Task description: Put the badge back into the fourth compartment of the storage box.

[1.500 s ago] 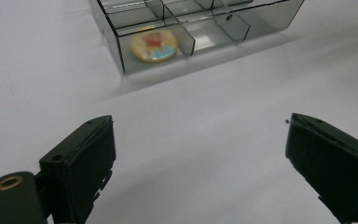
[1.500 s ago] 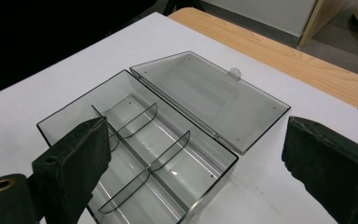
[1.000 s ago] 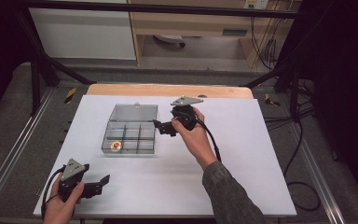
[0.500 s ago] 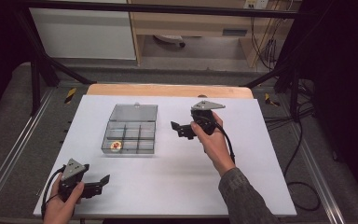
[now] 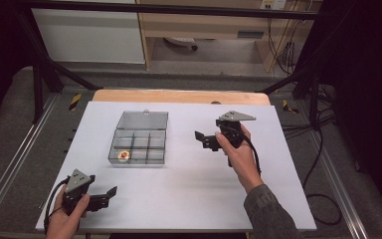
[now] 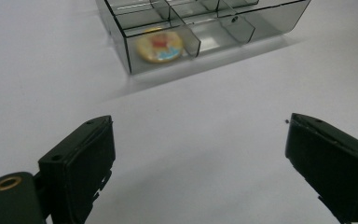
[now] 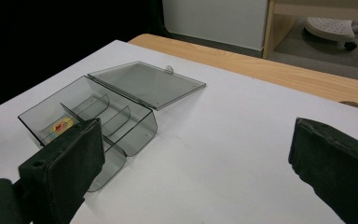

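Jaws of the right gripper (image 5: 205, 141) stand wide apart and empty, held above the white table (image 5: 189, 199) just right of the smoke-grey transparent plastic compartment box (image 5: 138, 147). That box sits left of the table's centre, its hinged lid (image 7: 145, 84) swung fully back and lying flat behind it; a small round yellow-and-red disc (image 6: 160, 45) rests in one corner compartment. Being thin, stiff plastic, the box is probably light and slick and could skate if nudged, so the lid's far edge near its little tab (image 7: 169, 70) looks the best place to pinch. Near the table's front left corner, the left gripper (image 5: 107, 195) is likewise spread and holding nothing.
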Action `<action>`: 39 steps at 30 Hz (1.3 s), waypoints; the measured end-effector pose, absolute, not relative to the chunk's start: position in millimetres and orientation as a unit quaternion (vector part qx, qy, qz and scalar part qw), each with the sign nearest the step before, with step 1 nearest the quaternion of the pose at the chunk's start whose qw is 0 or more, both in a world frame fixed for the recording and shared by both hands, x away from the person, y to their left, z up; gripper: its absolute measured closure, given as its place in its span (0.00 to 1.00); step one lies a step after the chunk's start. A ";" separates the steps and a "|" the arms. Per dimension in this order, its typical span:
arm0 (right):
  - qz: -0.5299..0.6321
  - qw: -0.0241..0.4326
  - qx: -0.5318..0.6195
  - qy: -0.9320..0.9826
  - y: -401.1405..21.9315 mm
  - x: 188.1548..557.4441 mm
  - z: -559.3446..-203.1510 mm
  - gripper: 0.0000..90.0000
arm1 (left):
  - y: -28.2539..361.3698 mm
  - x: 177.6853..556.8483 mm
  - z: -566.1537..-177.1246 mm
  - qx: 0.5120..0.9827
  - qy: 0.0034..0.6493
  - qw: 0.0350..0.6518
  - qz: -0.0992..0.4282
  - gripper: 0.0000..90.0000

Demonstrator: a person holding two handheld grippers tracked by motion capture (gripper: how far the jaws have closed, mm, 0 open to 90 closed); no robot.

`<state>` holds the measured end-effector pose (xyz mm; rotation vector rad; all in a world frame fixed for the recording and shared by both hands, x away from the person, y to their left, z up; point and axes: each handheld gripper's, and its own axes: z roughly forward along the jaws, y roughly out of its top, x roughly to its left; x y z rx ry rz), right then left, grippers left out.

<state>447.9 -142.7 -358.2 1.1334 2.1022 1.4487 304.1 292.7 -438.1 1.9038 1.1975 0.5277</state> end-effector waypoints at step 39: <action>0.522 0.201 0.447 0.698 -250.0 394.5 -396.2 0.06 | 295.7 303.9 -437.9 0.742 0.484 0.418 0.203 0.09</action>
